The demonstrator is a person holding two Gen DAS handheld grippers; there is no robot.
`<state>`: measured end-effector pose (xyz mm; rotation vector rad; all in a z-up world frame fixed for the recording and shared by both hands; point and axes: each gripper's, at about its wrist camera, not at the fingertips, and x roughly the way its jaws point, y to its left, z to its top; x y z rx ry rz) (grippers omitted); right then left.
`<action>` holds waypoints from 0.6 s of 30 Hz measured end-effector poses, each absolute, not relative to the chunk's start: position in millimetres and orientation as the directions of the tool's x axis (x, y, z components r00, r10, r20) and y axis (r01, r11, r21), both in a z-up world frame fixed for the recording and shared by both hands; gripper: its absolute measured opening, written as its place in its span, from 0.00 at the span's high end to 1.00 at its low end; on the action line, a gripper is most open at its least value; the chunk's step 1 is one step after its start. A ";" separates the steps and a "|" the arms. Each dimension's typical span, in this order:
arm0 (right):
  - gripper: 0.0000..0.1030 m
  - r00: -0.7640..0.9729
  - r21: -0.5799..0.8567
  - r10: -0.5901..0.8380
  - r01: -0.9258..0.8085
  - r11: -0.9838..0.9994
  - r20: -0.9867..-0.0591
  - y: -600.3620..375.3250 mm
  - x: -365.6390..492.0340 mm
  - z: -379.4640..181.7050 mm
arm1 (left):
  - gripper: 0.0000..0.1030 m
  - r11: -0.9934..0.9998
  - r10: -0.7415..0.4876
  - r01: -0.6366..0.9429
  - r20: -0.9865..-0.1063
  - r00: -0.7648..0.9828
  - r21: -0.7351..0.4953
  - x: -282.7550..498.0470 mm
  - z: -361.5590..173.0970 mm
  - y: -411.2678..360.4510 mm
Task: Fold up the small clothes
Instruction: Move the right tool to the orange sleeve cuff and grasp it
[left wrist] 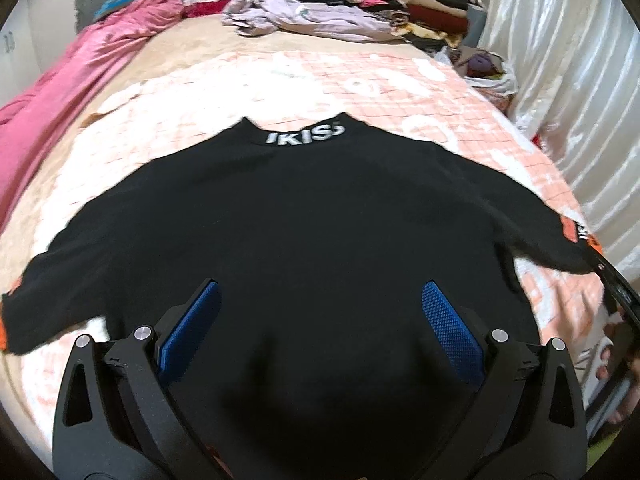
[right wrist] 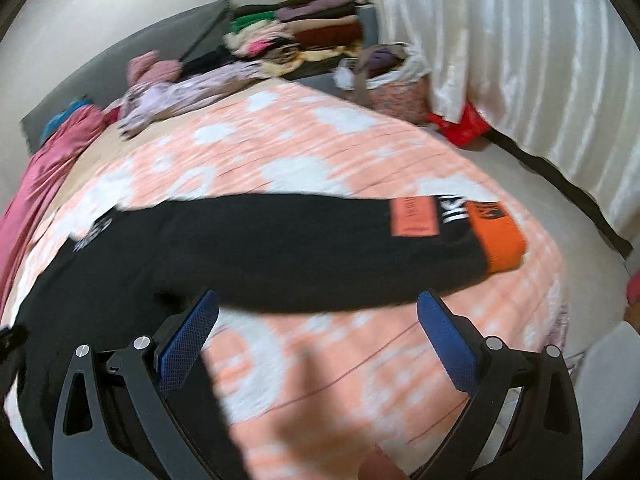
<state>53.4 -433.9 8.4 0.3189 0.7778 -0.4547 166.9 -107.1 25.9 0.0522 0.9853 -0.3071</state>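
A small black sweater (left wrist: 296, 224) with white letters on its collar (left wrist: 306, 136) lies spread flat on the bed, sleeves out to both sides. My left gripper (left wrist: 320, 292) is open and empty above the sweater's lower body. In the right wrist view the sweater's right sleeve (right wrist: 304, 240) stretches across, ending in an orange cuff (right wrist: 498, 236). My right gripper (right wrist: 318, 300) is open and empty, just in front of that sleeve over the bedspread.
The bed has a pink and white patterned bedspread (left wrist: 360, 80). A pink quilt (left wrist: 80, 76) lies along the left side. Piles of clothes (left wrist: 404, 4) sit at the far end. White curtains (right wrist: 520, 60) hang at the right. A red bag (right wrist: 460, 124) is on the floor.
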 end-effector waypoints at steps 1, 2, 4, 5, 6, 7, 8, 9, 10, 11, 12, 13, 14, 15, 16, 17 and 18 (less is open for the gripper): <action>0.04 0.617 0.110 -0.282 0.519 0.848 -0.735 -442.0 54.3 6.7 | 0.08 0.954 -0.232 0.283 -0.831 0.505 -0.095 170.1 24.7 -111.0; 0.04 0.611 0.117 -0.289 0.537 0.836 -0.737 -452.7 55.2 4.4 | 0.08 0.952 -0.234 0.291 -0.833 0.502 -0.092 172.5 23.4 -114.4; 0.04 0.587 0.113 -0.320 0.582 0.806 -0.743 -475.4 53.0 0.6 | 0.08 0.951 -0.223 0.302 -0.837 0.499 -0.073 177.2 20.9 -122.5; 0.04 0.580 0.107 -0.333 0.596 0.796 -0.743 -484.5 51.8 -0.1 | 0.08 0.949 -0.216 0.308 -0.839 0.500 -0.061 178.6 19.6 -126.4; 0.04 0.570 0.095 -0.356 0.613 0.784 -0.741 -492.8 49.6 -0.7 | 0.08 0.948 -0.211 0.316 -0.839 0.502 -0.050 180.3 18.7 -130.5; 0.04 0.557 0.080 -0.384 0.635 0.768 -0.737 -504.4 47.6 -2.0 | 0.08 0.946 -0.206 0.323 -0.840 0.501 -0.039 182.8 17.2 -134.9; 0.04 0.541 0.072 -0.401 0.655 0.752 -0.739 -516.0 45.1 -3.8 | 0.08 0.944 -0.205 0.329 -0.842 0.499 -0.035 185.0 15.6 -137.7; 0.04 0.536 0.075 -0.402 0.663 0.745 -0.742 -522.5 43.9 -4.8 | 0.08 0.942 -0.208 0.334 -0.844 0.494 -0.037 187.5 14.2 -140.2; 0.04 0.527 0.090 -0.397 0.678 0.729 -0.752 -534.8 41.4 -7.7 | 0.08 0.939 -0.215 0.341 -0.846 0.488 -0.042 191.0 12.0 -143.6; 0.04 0.523 0.104 -0.394 0.690 0.717 -0.756 -543.6 38.8 -9.3 | 0.08 0.937 -0.217 0.346 -0.847 0.485 -0.042 193.8 10.2 -146.0; 0.04 0.524 0.121 -0.390 0.700 0.704 -0.758 -552.9 35.5 -10.7 | 0.08 0.936 -0.215 0.350 -0.850 0.481 -0.039 197.1 8.7 -149.2; 0.04 0.517 0.132 -0.386 0.711 0.691 -0.764 -561.2 33.5 -13.3 | 0.08 0.934 -0.214 0.355 -0.849 0.483 -0.034 199.4 7.9 -151.1; 0.04 0.506 0.141 -0.377 0.721 0.678 -0.776 -569.0 32.4 -16.3 | 0.08 0.933 -0.210 0.360 -0.846 0.489 -0.023 201.4 7.7 -154.0; 0.04 0.501 0.154 -0.364 0.727 0.669 -0.785 -574.2 31.7 -18.6 | 0.08 0.932 -0.206 0.363 -0.845 0.494 -0.015 203.4 7.5 -156.6; 0.04 0.501 0.183 -0.336 0.732 0.656 -0.798 -582.3 30.8 -22.8 | 0.08 0.930 -0.207 0.368 -0.844 0.494 -0.014 206.7 6.6 -159.7; 0.04 0.503 0.205 -0.313 0.732 0.650 -0.805 -587.5 29.8 -25.2 | 0.08 0.929 -0.209 0.369 -0.846 0.490 -0.016 209.3 5.1 -160.8; 0.04 0.503 0.218 -0.300 0.734 0.643 -0.810 -591.4 28.9 -27.2 | 0.08 0.928 -0.217 0.371 -0.850 0.481 -0.027 212.2 3.0 -162.2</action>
